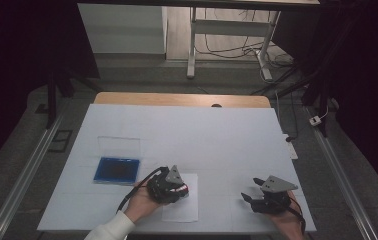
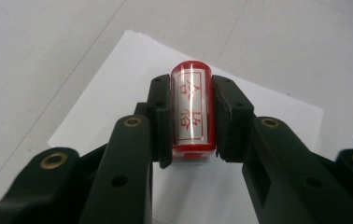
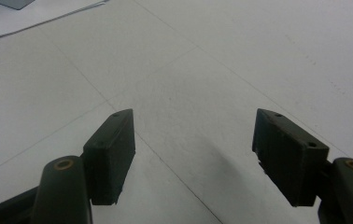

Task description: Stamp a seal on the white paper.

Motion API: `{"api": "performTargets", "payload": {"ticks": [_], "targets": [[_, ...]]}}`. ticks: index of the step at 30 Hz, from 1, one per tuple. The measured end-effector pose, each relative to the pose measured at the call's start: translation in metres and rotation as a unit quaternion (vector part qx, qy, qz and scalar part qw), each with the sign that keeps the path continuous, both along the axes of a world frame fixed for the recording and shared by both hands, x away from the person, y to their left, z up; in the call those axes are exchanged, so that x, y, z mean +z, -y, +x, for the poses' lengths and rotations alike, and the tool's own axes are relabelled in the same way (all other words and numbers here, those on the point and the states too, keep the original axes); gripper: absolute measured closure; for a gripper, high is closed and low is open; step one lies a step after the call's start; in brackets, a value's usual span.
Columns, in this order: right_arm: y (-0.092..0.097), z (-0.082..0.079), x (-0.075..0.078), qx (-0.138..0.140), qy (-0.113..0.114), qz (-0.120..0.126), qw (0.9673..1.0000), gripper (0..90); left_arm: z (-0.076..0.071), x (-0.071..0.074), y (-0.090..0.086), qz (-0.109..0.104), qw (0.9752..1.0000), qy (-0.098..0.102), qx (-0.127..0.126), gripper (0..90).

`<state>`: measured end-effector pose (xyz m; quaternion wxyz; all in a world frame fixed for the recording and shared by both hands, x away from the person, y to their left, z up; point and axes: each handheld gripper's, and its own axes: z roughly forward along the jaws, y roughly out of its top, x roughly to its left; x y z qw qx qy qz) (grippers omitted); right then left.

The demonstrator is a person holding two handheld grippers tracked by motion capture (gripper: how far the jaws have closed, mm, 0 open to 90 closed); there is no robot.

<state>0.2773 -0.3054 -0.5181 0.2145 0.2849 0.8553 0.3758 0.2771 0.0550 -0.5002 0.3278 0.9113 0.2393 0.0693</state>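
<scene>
Two tools worked at the near edge of the desk [image 1: 177, 125], each cut off partly by the bottom of the high view along with the hands that held them. The left tool [image 1: 181, 190] was clamped shut on a red stamp [image 2: 191, 109], a short cylinder with a clear band and red characters, which were too stylised to read with certainty. In the left gripper view the stamp stood squeezed between the two black jaws, its lower end hidden behind them, its top rising just past their tips. Directly beneath and beyond that tool lay a white sheet of paper [image 1: 184, 207]; whether the stamp touched the sheet could not be told, since the jaws covered the contact point. In the high view the stamp itself was only a small red-and-white fleck at the tool's front.

To the right of it and well apart, the right tool [image 1: 252, 189] had its jaws spread wide with nothing between them, above the bare white desk cover, where faint fold lines showed in the right gripper view. Its hand [image 1: 289, 225] was mostly cropped away.

Farther off, behind and to the left of the left tool, sat a blue ink pad case [image 1: 117, 170] with its clear lid [image 1: 119, 146] opened back. Beyond the desk's far edge the floor, cables and a frame's legs were dim.
</scene>
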Motion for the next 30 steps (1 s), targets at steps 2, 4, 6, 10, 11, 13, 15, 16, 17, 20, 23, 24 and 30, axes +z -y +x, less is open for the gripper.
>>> {"api": "performTargets", "payload": {"ticks": [2,4,6,10,11,13,15,16,17,20,23,24,30], "targets": [[0.000,0.000,0.000,0.000,-0.001,-0.001,1.0000,29.4,0.000,0.000,0.000,0.001,1.0000,0.002,0.001,69.9],[-0.001,-0.001,0.001,0.000,0.000,-0.001,1.0000,29.4,0.000,0.000,0.000,0.000,1.0000,0.001,0.000,69.9],[0.000,-0.001,0.001,0.000,0.001,-0.001,1.0000,29.4,0.001,0.000,-0.001,-0.003,1.0000,-0.002,0.000,69.7],[0.001,-0.001,0.001,-0.002,0.001,0.000,1.0000,29.4,0.001,0.001,-0.001,-0.005,1.0000,0.001,-0.003,69.6],[0.002,0.000,0.001,-0.001,0.001,0.001,1.0000,29.4,0.001,0.002,-0.002,-0.011,0.9999,0.001,-0.003,69.6],[0.002,0.000,0.001,-0.003,0.001,0.001,1.0000,29.4,0.001,0.005,-0.004,-0.028,0.9996,-0.001,-0.002,69.6],[0.003,-0.001,0.001,-0.006,0.000,0.003,1.0000,29.4,0.000,0.008,-0.007,-0.040,0.9992,0.000,0.000,69.6],[0.003,-0.001,0.001,-0.005,0.001,0.004,1.0000,29.4,0.000,0.010,-0.008,-0.044,0.9990,0.000,0.002,69.6],[0.003,-0.001,0.002,-0.006,0.001,0.004,1.0000,29.4,0.000,0.012,-0.009,-0.048,0.9988,0.002,0.003,69.6],[0.003,-0.001,0.001,-0.005,0.000,0.001,1.0000,29.4,-0.001,0.018,-0.013,-0.061,0.9981,0.003,0.005,69.5],[0.002,-0.001,0.001,-0.005,0.000,0.003,1.0000,29.4,-0.002,0.023,-0.015,-0.068,0.9976,0.006,0.005,69.5],[0.002,-0.001,0.001,-0.005,0.000,0.003,1.0000,29.4,-0.003,0.024,-0.016,-0.071,0.9974,0.008,0.007,69.5],[0.003,-0.001,0.001,-0.005,0.002,0.003,1.0000,29.4,-0.004,0.034,-0.023,-0.084,0.9963,0.016,0.012,69.5]]}}
